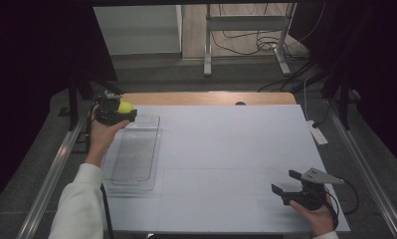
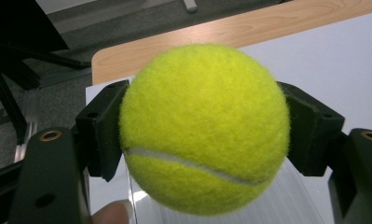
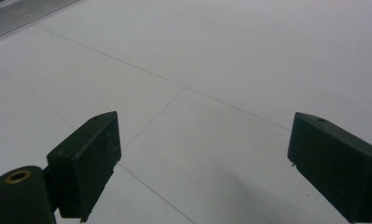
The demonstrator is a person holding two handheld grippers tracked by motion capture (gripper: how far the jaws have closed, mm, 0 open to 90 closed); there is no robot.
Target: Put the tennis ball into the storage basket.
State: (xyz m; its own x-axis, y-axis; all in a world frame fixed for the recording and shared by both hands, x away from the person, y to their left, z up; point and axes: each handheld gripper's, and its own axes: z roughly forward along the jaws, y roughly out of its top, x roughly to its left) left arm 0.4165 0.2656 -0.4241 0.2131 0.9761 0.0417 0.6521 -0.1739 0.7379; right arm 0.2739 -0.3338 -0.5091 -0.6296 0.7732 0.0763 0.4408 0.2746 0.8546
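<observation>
The tennis ball sits clamped between the jaws of the left gripper, one black pad pressed into each side of its felt, its white seam curving across the lower front in the left gripper view. It is held up off the surface at the far left of the table, over or just past the far end of a clear plastic tray that lies flat there. A ball has no long axis to mind, so the seam's direction hardly matters for the grip.

The tray's long side runs away from the person, its near end towards the left forearm, its far end under the gripper. From the high view it is hard to tell whether the ball hangs inside the tray's rim or just beyond it; I judge it close to the far left corner. If the ball is meant for the tray, the move is downward and slightly towards the person.

The table edge lies close on the left; broad open surface spreads to the right.

The right gripper rests low at the near right, jaws spread wide and holding nothing, well apart from the ball.
</observation>
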